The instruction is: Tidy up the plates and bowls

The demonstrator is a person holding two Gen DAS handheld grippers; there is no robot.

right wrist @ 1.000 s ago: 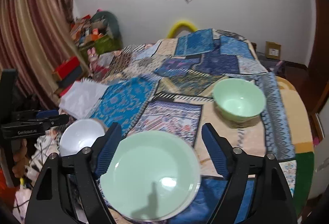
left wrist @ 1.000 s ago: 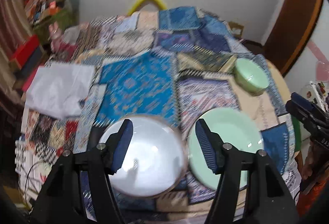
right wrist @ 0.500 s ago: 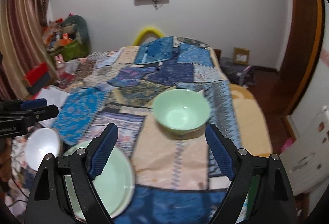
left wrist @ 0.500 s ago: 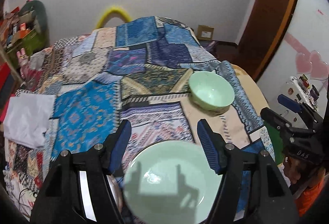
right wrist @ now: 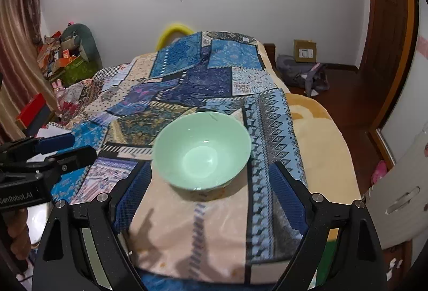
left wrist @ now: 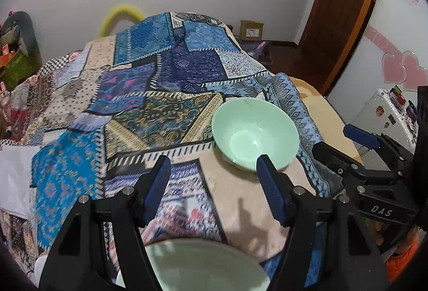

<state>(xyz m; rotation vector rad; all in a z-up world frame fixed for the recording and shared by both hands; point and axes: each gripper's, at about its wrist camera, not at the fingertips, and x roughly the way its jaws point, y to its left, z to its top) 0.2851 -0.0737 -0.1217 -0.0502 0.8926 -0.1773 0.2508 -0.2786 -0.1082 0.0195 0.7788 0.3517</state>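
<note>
The green bowl point(right wrist: 202, 151) sits upright on the patchwork quilt point(right wrist: 203, 82) at 12 o'clock of the right gripper point(right wrist: 210, 193), whose jaws stand wide apart around nothing; the left gripper point(left wrist: 214, 184), jaws also apart, has the bowl point(left wrist: 255, 134) at 1 o'clock and a green plate point(left wrist: 198, 267) at 6 o'clock.

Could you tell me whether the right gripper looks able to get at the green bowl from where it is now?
Probably yes. The right gripper is open, and the green bowl sits upright on the patchwork cloth just ahead of its fingertips, with nothing between them; the left gripper stands off to the side.
</note>
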